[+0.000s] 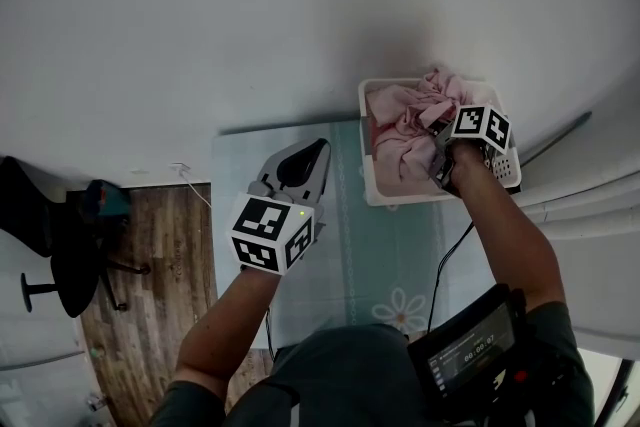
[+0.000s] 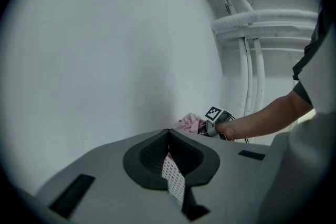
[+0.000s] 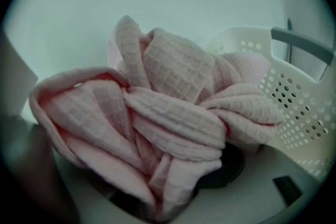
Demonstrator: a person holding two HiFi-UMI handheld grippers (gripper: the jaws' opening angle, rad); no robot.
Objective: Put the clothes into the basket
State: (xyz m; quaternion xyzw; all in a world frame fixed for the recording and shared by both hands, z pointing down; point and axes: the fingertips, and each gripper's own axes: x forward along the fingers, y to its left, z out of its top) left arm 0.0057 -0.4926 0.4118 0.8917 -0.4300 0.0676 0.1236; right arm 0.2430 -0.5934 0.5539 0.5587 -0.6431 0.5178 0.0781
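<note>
Head view overhead; all three views share cloth [image 1: 405,130].

Pale green tablecloth [image 1: 335,245] under left gripper [image 1: 318,151], daisy print [image 1: 400,310] near its lower edge. Wood floor [image 1: 150,305] left of left gripper; black office chair [image 1: 55,235] farther left. Black cable [image 1: 443,267] trailing below right gripper [image 1: 440,140]. White pipes [image 2: 247,76] beyond right gripper. Lit screen device [image 1: 470,350] at bottom.

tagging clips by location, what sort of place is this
Likely a room in a home or small office: a wood-plank floor, a black swivel office chair, and a white perforated plastic laundry basket of pink waffle-weave cloth on a table with a pale green flowered cover.
</note>
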